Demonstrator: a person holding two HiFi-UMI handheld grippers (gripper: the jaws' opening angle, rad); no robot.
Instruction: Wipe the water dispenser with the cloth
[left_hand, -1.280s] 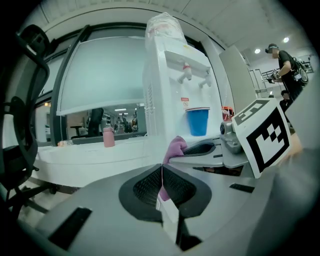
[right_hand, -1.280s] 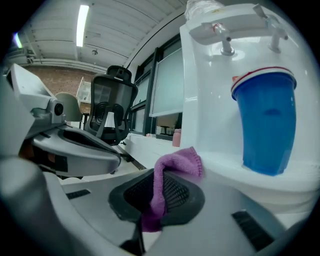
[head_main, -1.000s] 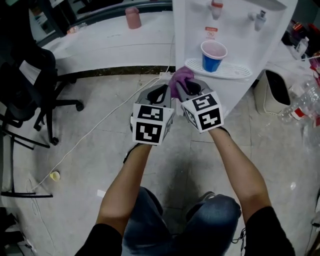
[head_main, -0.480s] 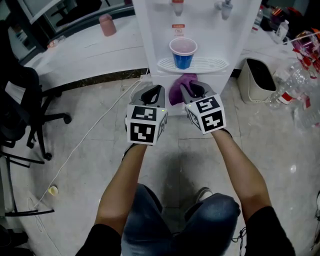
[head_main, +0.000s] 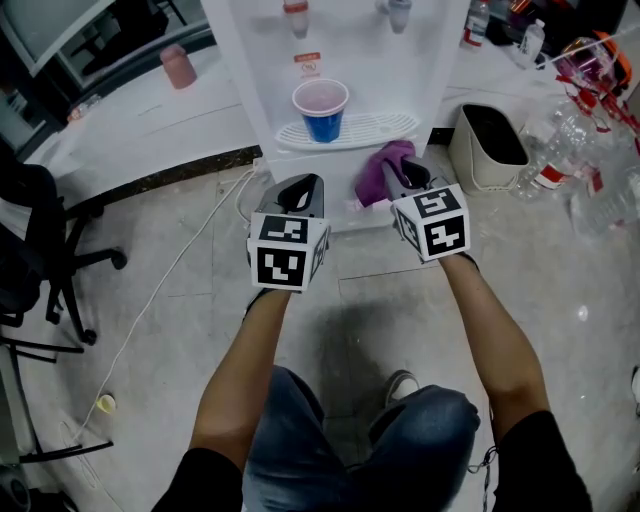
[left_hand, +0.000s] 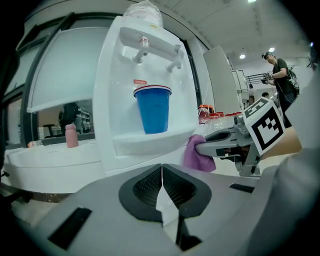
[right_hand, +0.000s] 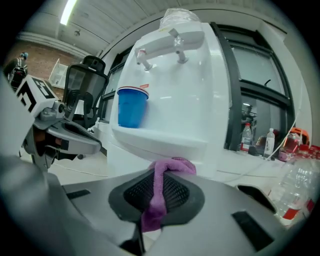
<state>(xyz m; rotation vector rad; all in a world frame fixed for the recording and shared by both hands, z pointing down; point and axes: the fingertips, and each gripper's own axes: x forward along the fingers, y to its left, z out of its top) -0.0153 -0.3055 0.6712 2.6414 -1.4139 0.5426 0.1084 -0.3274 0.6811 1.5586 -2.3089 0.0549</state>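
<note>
Purple cloth (right_hand: 159, 197) is clamped between the jaws of the right gripper (head_main: 405, 178), with its free end bunched just below the drip tray (head_main: 375, 128) at the front of the water dispenser (head_main: 350, 50). The left gripper (left_hand: 162, 186) has its jaws together and empty, beside the right. A blue cup (head_main: 321, 108) stands on the tray.

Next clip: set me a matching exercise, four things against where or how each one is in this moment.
Things:
1 cloth
2 cup
3 left gripper
4 pink bottle

States:
A on the drip tray of the dispenser
B shut, empty
C on the white counter
D clamped in the right gripper

Pairs: 1-D, 2-A, 3-B, 4-C
</note>
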